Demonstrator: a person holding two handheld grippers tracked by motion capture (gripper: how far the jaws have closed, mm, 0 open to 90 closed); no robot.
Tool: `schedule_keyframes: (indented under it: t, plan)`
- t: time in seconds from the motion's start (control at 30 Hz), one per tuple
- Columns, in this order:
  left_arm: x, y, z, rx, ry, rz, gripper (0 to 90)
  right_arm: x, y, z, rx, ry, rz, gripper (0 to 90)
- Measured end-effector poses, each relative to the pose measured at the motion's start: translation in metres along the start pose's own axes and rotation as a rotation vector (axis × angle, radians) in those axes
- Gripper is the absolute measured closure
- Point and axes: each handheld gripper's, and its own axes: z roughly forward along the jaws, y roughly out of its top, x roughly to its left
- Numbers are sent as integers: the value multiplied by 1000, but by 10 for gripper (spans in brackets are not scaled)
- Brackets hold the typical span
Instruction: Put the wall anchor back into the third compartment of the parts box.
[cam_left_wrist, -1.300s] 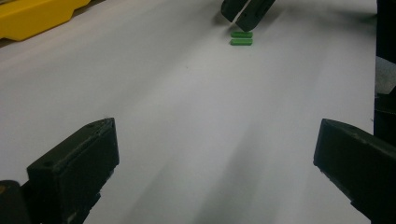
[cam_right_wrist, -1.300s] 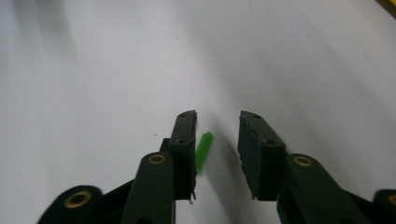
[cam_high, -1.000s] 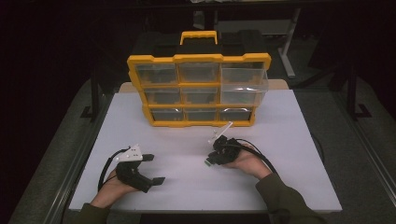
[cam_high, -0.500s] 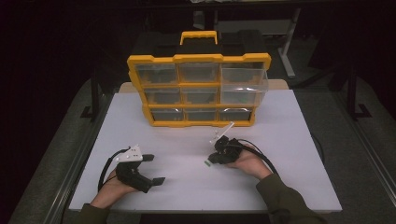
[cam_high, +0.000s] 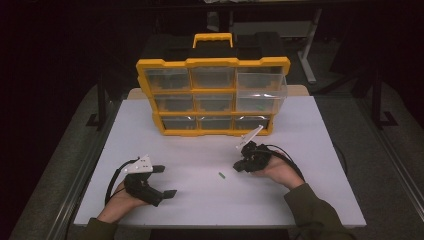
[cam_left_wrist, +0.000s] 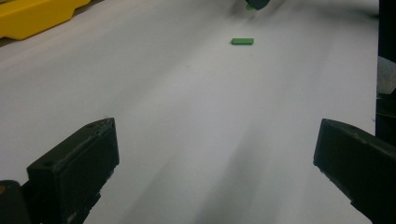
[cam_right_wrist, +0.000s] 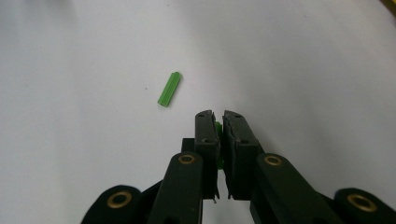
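Observation:
A small green plastic piece (cam_high: 220, 175) lies on the white tabletop (cam_high: 310, 150); it is also visible in the right gripper view (cam_right_wrist: 169, 88) and the left gripper view (cam_left_wrist: 242, 41). My right gripper (cam_high: 239, 165) hovers just right of it. Its jaws have just been closing and now stand shut (cam_right_wrist: 218, 116) on a second small green piece (cam_right_wrist: 218, 127) pinched between the pads. My left gripper (cam_high: 166, 181) rests on the table at the front left, jaws wide open (cam_left_wrist: 215, 140), nothing between them.
A yellow drawer organiser (cam_high: 212, 95) with clear drawers stands upright at the back of the table. Its top right drawer (cam_high: 260, 90) is pulled out. Cables trail from both grippers, and the table edges drop off to dark floor.
My right gripper has shifted a little to the right and slightly up, away from the loose green piece. The left gripper has stayed put.

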Motion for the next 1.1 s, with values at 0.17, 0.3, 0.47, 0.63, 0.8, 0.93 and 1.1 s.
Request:
schedule_keyframes:
  t: [0.17, 0.3, 0.47, 0.63, 0.8, 0.93, 1.1]
  plan:
    - [0, 0, -1, -2, -1, -2, 0, -6, -6, -10, -1, 16, 24, 836]
    - [0, 0, -1, 2, -1, 4, 0, -10, -10, -18, -5, 12, 38, 837]
    - [0, 0, -1, 0, -1, -3, 0, -15, -16, -34, 4, 24, 56, 836]
    - [0, 0, -1, -3, -1, -6, 0, -21, -20, -45, -9, 28, 53, 836]
    - [0, 0, -1, -2, -1, -7, 0, -24, -24, -57, -17, 20, 65, 836]
    - [0, 0, -1, 1, -1, -6, 0, -28, -27, -74, -14, 15, 67, 836]
    - [1, 1, -1, -4, 1, -15, 0, -33, -28, -89, -16, 17, 55, 836]
